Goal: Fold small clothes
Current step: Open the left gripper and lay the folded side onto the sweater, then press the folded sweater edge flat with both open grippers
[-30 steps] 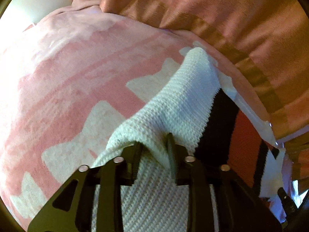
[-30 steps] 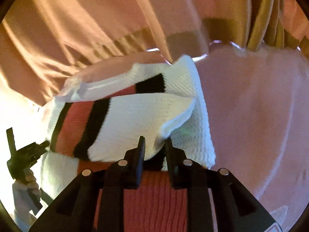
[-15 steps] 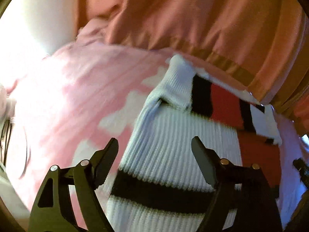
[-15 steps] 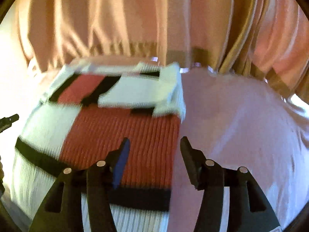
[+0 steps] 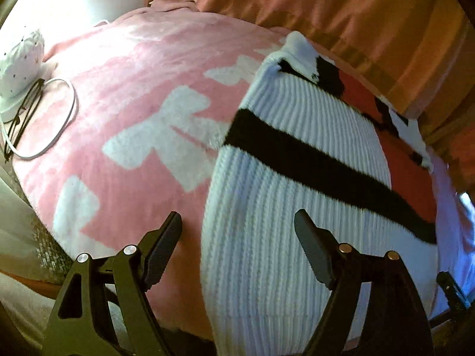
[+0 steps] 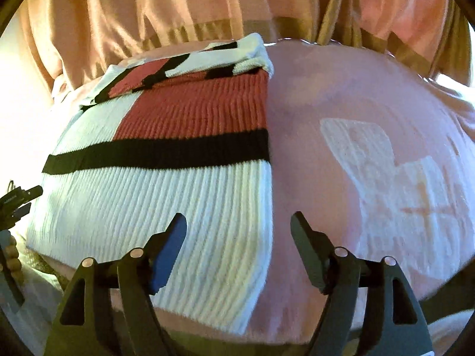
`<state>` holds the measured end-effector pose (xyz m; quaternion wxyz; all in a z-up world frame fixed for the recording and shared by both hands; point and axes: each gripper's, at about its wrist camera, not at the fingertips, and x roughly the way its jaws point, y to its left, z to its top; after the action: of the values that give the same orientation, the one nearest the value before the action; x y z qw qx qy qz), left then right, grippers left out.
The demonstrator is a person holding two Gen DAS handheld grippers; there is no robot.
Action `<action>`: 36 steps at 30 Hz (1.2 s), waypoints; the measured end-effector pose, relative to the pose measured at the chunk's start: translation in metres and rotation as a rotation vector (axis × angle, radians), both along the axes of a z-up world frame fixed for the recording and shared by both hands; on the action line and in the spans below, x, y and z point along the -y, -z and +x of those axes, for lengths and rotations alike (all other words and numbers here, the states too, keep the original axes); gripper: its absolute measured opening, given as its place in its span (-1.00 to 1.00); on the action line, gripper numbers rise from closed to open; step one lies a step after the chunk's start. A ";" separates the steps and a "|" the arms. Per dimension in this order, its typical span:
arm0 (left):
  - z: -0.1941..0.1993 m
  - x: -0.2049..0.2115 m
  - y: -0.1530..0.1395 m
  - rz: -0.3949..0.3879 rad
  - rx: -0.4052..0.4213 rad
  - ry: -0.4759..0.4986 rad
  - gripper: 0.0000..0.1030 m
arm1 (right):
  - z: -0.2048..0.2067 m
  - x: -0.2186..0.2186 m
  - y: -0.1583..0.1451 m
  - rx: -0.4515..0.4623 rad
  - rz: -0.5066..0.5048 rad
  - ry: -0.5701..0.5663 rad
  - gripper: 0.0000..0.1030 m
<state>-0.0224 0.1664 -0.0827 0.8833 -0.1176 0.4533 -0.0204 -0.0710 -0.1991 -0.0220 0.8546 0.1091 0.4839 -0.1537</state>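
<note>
Both tongs, left tongs [image 5: 237,225] and right tongs [image 6: 237,227], gape empty over my ribbed striped sweater [image 6: 166,178] on the pink blanket [image 5: 118,112]: soft, floppy knit, I'd pinch the near hem corners.

A soft pink blanket [image 5: 127,112] with big white shapes covers the bed. Far behind it hangs an orange curtain [image 6: 184,6]. On the far left lie a white spotted cloth [image 5: 19,59], dark glasses [image 5: 25,112] and a thin white cord [image 5: 63,124].

1 sweater [image 5: 297,207], 1 blanket [image 5: 133,103], 1 eyeglasses [image 5: 20,118]
</note>
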 end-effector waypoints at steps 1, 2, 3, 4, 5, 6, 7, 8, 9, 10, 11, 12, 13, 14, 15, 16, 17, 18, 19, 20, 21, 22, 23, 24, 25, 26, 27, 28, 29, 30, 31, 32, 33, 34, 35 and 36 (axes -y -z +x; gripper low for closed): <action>-0.003 0.002 0.001 0.012 -0.001 0.002 0.47 | -0.004 0.000 0.001 -0.001 0.009 0.007 0.38; -0.005 0.004 0.002 0.019 0.000 0.003 0.48 | -0.008 0.002 0.003 -0.005 0.026 0.015 0.39; -0.007 0.004 0.002 0.025 0.003 0.005 0.48 | -0.010 0.003 0.005 -0.007 0.040 0.022 0.39; -0.009 0.006 0.002 0.033 0.005 0.007 0.48 | -0.012 0.004 0.007 -0.010 0.063 0.034 0.39; -0.011 0.007 0.002 0.038 0.006 0.009 0.48 | -0.014 0.006 0.010 -0.011 0.088 0.043 0.39; -0.012 0.007 0.002 0.039 0.007 0.011 0.48 | -0.015 0.006 0.012 -0.012 0.108 0.050 0.39; -0.014 0.007 0.003 0.040 0.008 0.013 0.49 | -0.016 0.008 0.015 -0.014 0.133 0.058 0.39; -0.015 0.007 0.003 0.039 0.010 0.014 0.50 | -0.017 0.008 0.016 -0.015 0.151 0.063 0.39; -0.017 0.007 0.003 0.040 0.011 0.014 0.50 | -0.017 0.009 0.018 -0.016 0.171 0.067 0.40; -0.018 0.007 0.003 0.042 0.011 0.016 0.50 | -0.017 0.008 0.020 -0.017 0.191 0.072 0.43; -0.019 0.007 0.003 0.041 0.013 0.017 0.51 | -0.017 0.008 0.021 -0.011 0.195 0.075 0.45; -0.020 0.007 0.003 0.037 0.013 0.017 0.53 | -0.017 0.007 0.021 -0.011 0.195 0.074 0.48; -0.021 0.008 0.003 0.037 0.013 0.018 0.55 | -0.016 0.006 0.021 -0.011 0.195 0.075 0.52; -0.021 0.009 0.003 0.037 0.013 0.018 0.56 | -0.015 0.005 0.021 -0.011 0.193 0.074 0.53; -0.022 0.009 0.003 0.033 0.013 0.022 0.58 | -0.015 0.005 0.022 -0.010 0.192 0.074 0.55; -0.022 0.010 0.003 0.032 0.013 0.026 0.59 | -0.014 0.004 0.022 -0.008 0.193 0.075 0.55; -0.022 0.011 0.003 0.034 0.013 0.028 0.60 | -0.014 0.003 0.022 -0.006 0.193 0.075 0.56; -0.022 0.013 0.004 0.043 0.013 0.032 0.60 | -0.014 0.004 0.023 -0.006 0.193 0.074 0.56; -0.023 0.014 0.004 0.048 0.013 0.034 0.62 | -0.014 0.003 0.023 -0.005 0.191 0.072 0.56; -0.023 0.014 0.004 0.048 0.012 0.035 0.63 | -0.013 0.003 0.023 -0.004 0.191 0.070 0.56; -0.023 0.015 0.004 0.045 0.012 0.035 0.63 | -0.013 0.003 0.023 -0.003 0.192 0.070 0.56; -0.023 0.014 0.004 0.034 0.012 0.035 0.64 | -0.013 0.002 0.023 -0.002 0.191 0.071 0.56; -0.023 0.014 0.004 0.026 0.011 0.035 0.65 | -0.013 0.002 0.023 -0.001 0.191 0.072 0.56; -0.023 0.015 0.004 0.019 0.011 0.035 0.66 | -0.013 0.001 0.023 0.001 0.191 0.073 0.56; -0.023 0.015 0.004 0.006 0.011 0.038 0.67 | -0.013 0.002 0.023 0.004 0.194 0.072 0.56; -0.023 0.015 0.003 -0.002 0.012 0.040 0.67 | -0.013 0.002 0.023 0.005 0.195 0.071 0.56; -0.023 0.016 0.004 -0.005 0.010 0.041 0.67 | -0.012 0.002 0.024 0.007 0.195 0.070 0.56; -0.022 0.016 0.004 -0.003 0.009 0.042 0.67 | -0.012 0.001 0.024 0.008 0.193 0.068 0.56; -0.021 0.016 0.004 -0.002 0.009 0.043 0.66 | -0.011 0.000 0.024 0.008 0.190 0.065 0.56; -0.021 0.016 0.003 -0.004 0.008 0.043 0.64 | -0.011 -0.001 0.023 0.010 0.188 0.061 0.52; -0.021 0.013 0.002 -0.017 0.012 0.028 0.56 | -0.012 -0.002 0.023 0.015 0.192 0.059 0.48; -0.022 0.009 0.000 -0.036 0.018 0.013 0.56 | -0.012 -0.002 0.022 0.016 0.197 0.058 0.47; -0.023 0.004 -0.002 -0.060 0.025 -0.006 0.56 | -0.013 -0.002 0.022 0.018 0.201 0.060 0.47; -0.025 -0.003 -0.004 -0.078 0.035 -0.038 0.56 | -0.014 -0.001 0.023 0.019 0.207 0.063 0.47; -0.027 -0.008 -0.004 -0.092 0.040 -0.058 0.56 | -0.014 0.000 0.023 0.019 0.213 0.065 0.47; -0.026 -0.011 -0.004 -0.101 0.034 -0.062 0.56 | -0.014 0.001 0.023 0.020 0.216 0.068 0.47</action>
<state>-0.0488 0.1770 -0.0787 0.8841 -0.1758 0.4326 -0.0177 -0.0853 -0.1998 -0.0448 0.8370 0.2186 0.4850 -0.1283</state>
